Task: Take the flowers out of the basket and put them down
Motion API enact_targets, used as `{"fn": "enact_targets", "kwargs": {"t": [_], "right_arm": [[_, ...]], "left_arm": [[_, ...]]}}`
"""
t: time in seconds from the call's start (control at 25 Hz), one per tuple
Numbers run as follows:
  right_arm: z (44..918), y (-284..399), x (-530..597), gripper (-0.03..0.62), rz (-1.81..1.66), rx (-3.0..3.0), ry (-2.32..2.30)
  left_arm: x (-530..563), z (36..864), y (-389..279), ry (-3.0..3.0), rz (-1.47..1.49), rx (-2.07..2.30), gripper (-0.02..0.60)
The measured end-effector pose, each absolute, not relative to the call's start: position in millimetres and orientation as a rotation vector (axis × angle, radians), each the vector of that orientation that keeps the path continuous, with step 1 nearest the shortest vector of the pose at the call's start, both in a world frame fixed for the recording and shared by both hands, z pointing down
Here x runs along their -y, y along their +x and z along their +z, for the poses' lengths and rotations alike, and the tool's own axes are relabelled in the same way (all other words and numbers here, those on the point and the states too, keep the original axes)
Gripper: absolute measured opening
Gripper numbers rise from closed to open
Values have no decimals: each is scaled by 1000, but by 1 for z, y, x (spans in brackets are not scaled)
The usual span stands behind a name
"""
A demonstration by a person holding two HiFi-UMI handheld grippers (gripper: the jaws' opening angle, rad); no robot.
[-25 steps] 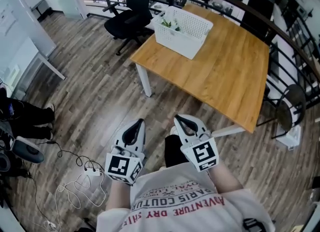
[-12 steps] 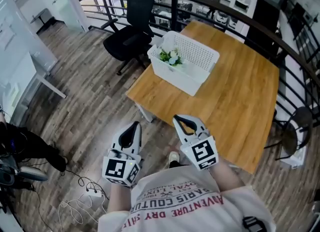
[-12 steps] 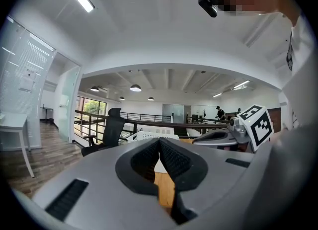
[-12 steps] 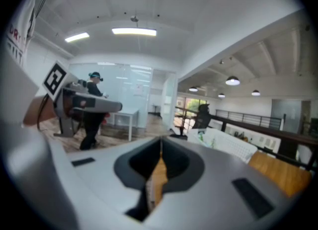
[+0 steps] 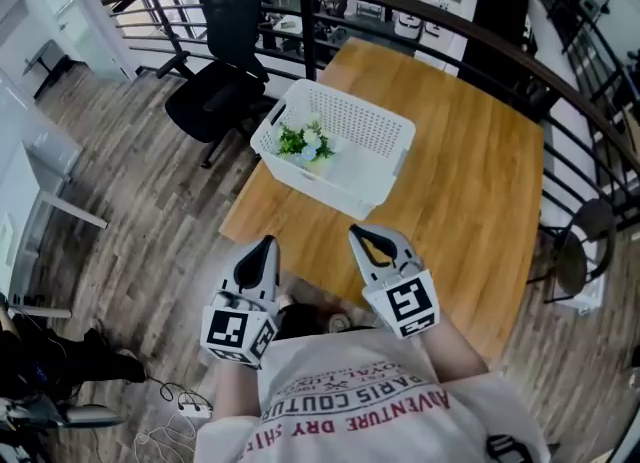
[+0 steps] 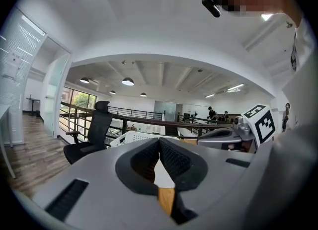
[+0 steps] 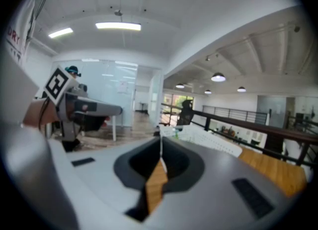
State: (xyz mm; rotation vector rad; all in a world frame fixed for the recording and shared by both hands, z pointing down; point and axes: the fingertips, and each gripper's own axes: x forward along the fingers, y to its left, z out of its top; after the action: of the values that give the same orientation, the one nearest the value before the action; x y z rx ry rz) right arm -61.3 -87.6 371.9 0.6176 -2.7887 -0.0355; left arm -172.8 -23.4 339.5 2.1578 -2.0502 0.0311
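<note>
A white perforated basket (image 5: 350, 136) stands on the wooden table (image 5: 470, 181), with a small bunch of white and pale flowers with green leaves (image 5: 303, 143) in its left end. Both grippers are held side by side at the table's near edge, short of the basket. My left gripper (image 5: 264, 248) is shut with nothing between its jaws. My right gripper (image 5: 366, 240) is also shut and empty. In the left gripper view the basket (image 6: 133, 136) shows beyond the closed jaws. The right gripper view has the basket (image 7: 211, 138) ahead and to the right.
A black office chair (image 5: 215, 91) stands left of the table. A dark metal railing (image 5: 420, 21) curves behind the table. A second chair (image 5: 575, 241) sits at the right. Cables (image 5: 175, 421) lie on the wood floor at lower left.
The person has walked up to the table; the basket and flowers now lie much closer. Both grippers stay shut and side by side, now reaching the table's near edge.
</note>
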Motion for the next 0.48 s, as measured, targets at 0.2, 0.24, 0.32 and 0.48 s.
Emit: {"fn": "enact_targets", "kwargs": {"t": [0.2,0.24,0.32,0.48], "right_arm": [[383,-82,131,28,22,2751,764],[383,-87,139,29,34,2748,801],[381,-96,152,28,48,2736,877],[376,-111,180,28,50,2685,1005]], "left_arm": [[79,352,-200,2273,29,1925,26],[90,354,-207,2299,35,1893,26],[110,355,-219,2353,47,1825,26],[149,348,-243,2447,63,1708,26]]}}
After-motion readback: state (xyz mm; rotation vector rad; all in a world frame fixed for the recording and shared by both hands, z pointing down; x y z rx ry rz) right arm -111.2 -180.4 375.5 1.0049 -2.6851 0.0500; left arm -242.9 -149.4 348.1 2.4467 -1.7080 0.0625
